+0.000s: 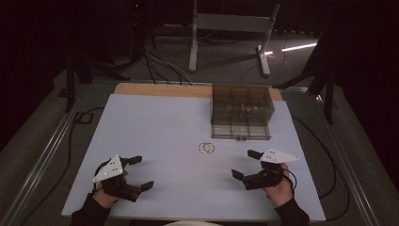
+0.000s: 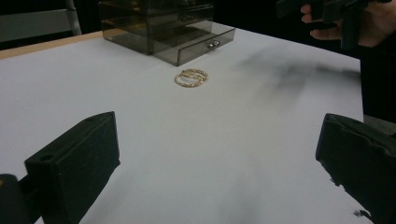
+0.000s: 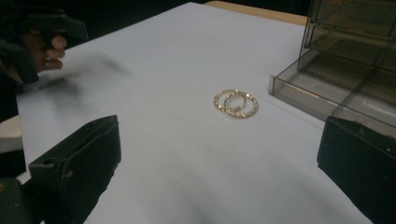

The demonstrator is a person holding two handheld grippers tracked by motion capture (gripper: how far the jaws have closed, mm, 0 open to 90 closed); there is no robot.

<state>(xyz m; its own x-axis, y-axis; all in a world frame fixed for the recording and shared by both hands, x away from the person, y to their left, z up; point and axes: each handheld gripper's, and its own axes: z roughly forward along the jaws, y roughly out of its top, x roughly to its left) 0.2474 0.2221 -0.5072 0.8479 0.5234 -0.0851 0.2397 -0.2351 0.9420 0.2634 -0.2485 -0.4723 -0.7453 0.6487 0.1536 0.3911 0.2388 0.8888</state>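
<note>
Two gold rings (image 1: 206, 148) lie overlapping on the white table, just in front of a smoky clear drawer box (image 1: 241, 111) whose bottom drawer (image 1: 241, 132) is pulled out. The rings (image 2: 191, 77) and the box (image 2: 163, 25) lie ahead in the left gripper view. In the right gripper view the rings (image 3: 236, 103) lie left of the drawer (image 3: 327, 88). My left gripper (image 1: 140, 172) rests open at the near left, nothing between its jaws. My right gripper (image 1: 246, 164) stands open at the near right, also holding nothing. Both are well short of the rings.
The white tabletop (image 1: 164, 127) has a wooden strip (image 1: 160, 89) along its far edge. Cables (image 1: 77, 120) run along the floor on both sides. A white table frame (image 1: 230, 33) stands on the floor beyond. A pale round object (image 1: 193, 223) peeks in at the near edge.
</note>
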